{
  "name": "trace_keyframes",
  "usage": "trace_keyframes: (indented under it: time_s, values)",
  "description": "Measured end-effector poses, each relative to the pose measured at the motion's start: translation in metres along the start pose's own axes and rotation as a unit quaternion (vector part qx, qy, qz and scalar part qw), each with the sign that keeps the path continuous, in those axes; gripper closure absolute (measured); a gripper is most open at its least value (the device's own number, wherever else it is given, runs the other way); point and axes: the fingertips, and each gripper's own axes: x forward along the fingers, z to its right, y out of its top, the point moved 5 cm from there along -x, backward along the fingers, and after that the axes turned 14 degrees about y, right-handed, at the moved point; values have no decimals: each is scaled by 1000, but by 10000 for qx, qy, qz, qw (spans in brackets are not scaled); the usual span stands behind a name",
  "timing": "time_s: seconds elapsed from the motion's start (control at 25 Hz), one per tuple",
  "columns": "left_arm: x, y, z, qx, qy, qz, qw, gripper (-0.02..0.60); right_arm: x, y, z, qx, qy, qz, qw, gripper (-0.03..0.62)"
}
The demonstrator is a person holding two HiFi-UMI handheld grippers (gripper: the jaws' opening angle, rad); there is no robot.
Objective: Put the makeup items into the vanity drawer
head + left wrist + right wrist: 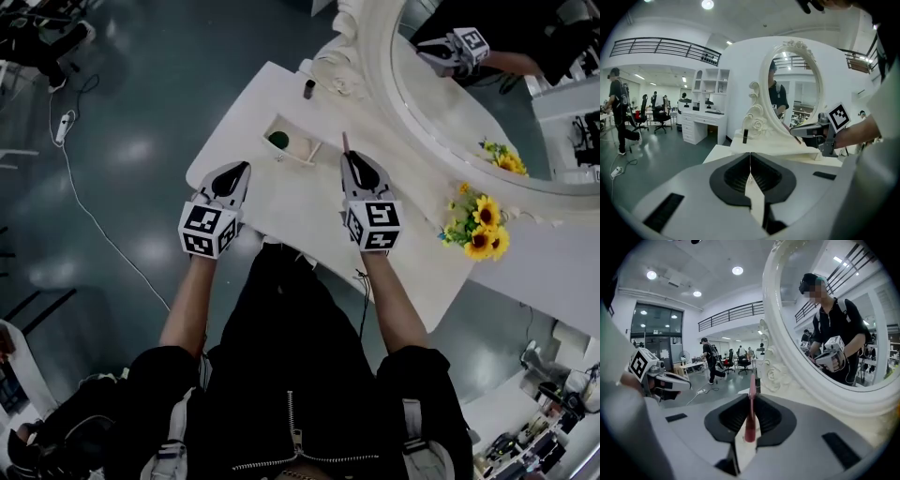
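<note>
Surface: white vanity table (272, 211) under an oval mirror (441, 131), centre frame.
Drawer (302, 156): open, upper centre, with a dark round item inside.
Right gripper (751, 405): clamped on a slim pink stick (750, 416), right of the drawer.
Left gripper (750, 164): jaws together, nothing between them.

- Oval mirror in an ornate white frame (380, 94) standing ahead and to the right of the right gripper (348, 156), reflecting the room.
- Sunflower bunch (480, 225) sitting to the right of that gripper, near the frame's lower edge.
- Power strip (63, 127) lying on the grey floor well to the left of the left gripper (238, 171), its white cable (94, 223) trailing across the floor.
- Far beyond the tips: a person (708, 360) walking, office chairs (661, 116) standing near a white desk (699, 123), ceiling lights (707, 4) glowing.
</note>
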Motion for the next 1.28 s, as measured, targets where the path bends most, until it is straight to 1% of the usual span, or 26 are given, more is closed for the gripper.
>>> trace_keyframes:
  time_s: [0.12, 0.24, 0.48, 0.68, 0.88, 1.0, 1.2, 1.24, 1.28]
  values:
    - [-11, -8, -16, -111, 213, -51, 9997, 560, 19, -2, -10, -45, 222, -95, 9997, 543]
    - [-17, -16, -26, -184, 335, -107, 9992, 560, 36, -6, -18, -96, 393, -212, 9990, 543]
    - [-26, -31, -33, -306, 454, -224, 9982, 560, 77, -25, -26, -153, 719, -665, 9951, 543]
    - [-35, -45, -39, -375, 566, -355, 9971, 560, 121, -41, -32, -235, 1007, -1077, 9888, 543]
    - [-47, -55, -52, -464, 715, -449, 9953, 560, 155, -54, -38, -172, 1037, -1481, 9834, 543]
    - [-53, -62, -60, -509, 808, -526, 9940, 560, 165, -58, -38, -156, 943, -1756, 9798, 542]
    - [-55, -65, -66, -531, 830, -550, 9936, 560, 167, -57, -37, -58, 844, -1816, 9797, 537]
    - [-54, -64, -66, -527, 811, -544, 9938, 560, 167, -58, -37, -42, 822, -1827, 9797, 523]
    - [-53, -63, -65, -521, 788, -536, 9941, 560, 167, -59, -38, -12, 815, -1848, 9794, 496]
